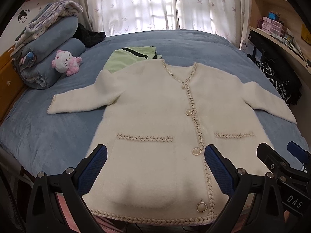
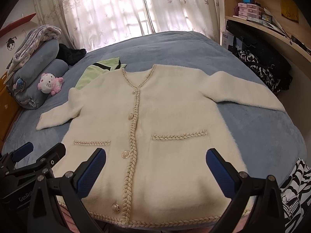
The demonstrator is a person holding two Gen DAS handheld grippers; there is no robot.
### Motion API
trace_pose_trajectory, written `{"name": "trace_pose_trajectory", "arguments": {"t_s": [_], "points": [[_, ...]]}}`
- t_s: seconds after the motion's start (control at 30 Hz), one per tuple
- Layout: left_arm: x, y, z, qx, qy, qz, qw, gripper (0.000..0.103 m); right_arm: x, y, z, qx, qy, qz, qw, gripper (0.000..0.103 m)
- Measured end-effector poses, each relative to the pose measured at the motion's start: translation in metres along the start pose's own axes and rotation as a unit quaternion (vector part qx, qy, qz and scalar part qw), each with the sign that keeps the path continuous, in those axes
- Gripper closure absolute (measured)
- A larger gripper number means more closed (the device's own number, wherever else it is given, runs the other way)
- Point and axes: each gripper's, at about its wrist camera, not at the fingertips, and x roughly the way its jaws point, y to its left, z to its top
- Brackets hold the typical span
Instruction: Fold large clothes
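Blue-padded fingers (image 1: 97, 167) of the left gripper (image 1: 155, 167) are seen spread wide at the bottom of the left wrist view, nothing held between them, and the hem of the cream cardigan (image 1: 165, 116) is framed just beyond. The right gripper (image 2: 155, 167) is likewise shown spread and empty at the bottom of its own view, over the hem near the right pocket. Outward from there, the cardigan is laid face up and buttoned on the blue bedspread (image 1: 48, 139), filling the centre of the frame, with a sleeve stretched toward each side. A green garment (image 1: 128, 58) is partly covered by its collar at upper centre, and a pink plush toy (image 1: 65, 63) is seen at upper left against rolled bedding (image 1: 50, 44). No fold looks started yet. A sleeve fold is judged the likely first step; the cuff would best be pinched through both layers and carried flat across the chest, so the fluffy knit is not dragged or bunched.
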Motion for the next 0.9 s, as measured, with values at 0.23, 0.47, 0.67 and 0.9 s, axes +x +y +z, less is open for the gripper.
{"name": "trace_pose_trajectory", "arguments": {"t_s": [0.23, 0.47, 0.67, 0.9], "points": [[-0.003, -0.004, -0.002, 0.002, 0.002, -0.005, 1.0000, 0.005, -0.001, -0.002, 0.000, 0.004, -0.001, 0.004, 1.000, 0.000], [-0.005, -0.007, -0.003, 0.007, 0.002, -0.001, 1.0000, 0.005, -0.001, -0.002, -0.001, 0.005, -0.001, 0.004, 1.000, 0.000], [-0.006, -0.016, -0.003, 0.014, -0.001, 0.003, 0.9999, 0.005, -0.002, -0.010, -0.001, 0.011, -0.001, 0.007, 1.000, 0.000], [-0.005, -0.030, 0.006, 0.037, -0.008, 0.011, 0.9992, 0.005, 0.002, -0.027, 0.002, 0.022, 0.001, 0.012, 1.000, 0.000]]}}
